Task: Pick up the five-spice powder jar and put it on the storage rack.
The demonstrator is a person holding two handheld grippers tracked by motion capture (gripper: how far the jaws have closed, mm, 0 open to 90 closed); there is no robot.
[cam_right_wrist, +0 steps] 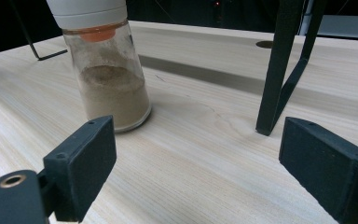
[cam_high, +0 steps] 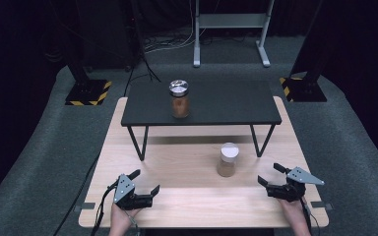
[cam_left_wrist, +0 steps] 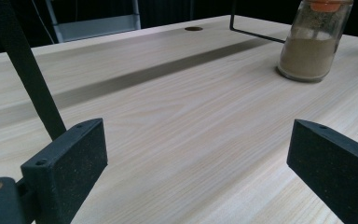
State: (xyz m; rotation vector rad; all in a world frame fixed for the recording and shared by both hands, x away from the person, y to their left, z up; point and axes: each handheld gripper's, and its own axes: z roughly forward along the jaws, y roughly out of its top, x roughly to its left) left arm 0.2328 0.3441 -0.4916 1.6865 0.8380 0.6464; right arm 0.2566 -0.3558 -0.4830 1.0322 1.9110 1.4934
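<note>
Both grippers rested low in the frame, left gripper (cam_high: 145, 186) and right gripper (cam_high: 270, 179), jaws spread apart and empty. The white-capped jar (cam_high: 227, 159) stood at centre right, nearer the right gripper, probably its easier pick. A silver-lidded jar (cam_high: 179, 99) sat on the black shelf (cam_high: 226, 105) above.

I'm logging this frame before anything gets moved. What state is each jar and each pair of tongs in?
White-lidded jar: upright on the wooden table, lid on, partly filled with tan powder.
Silver-lidded jar: upright on the black shelf, lid on.
Left tongs: open, empty.
Right tongs: open, empty.
</note>
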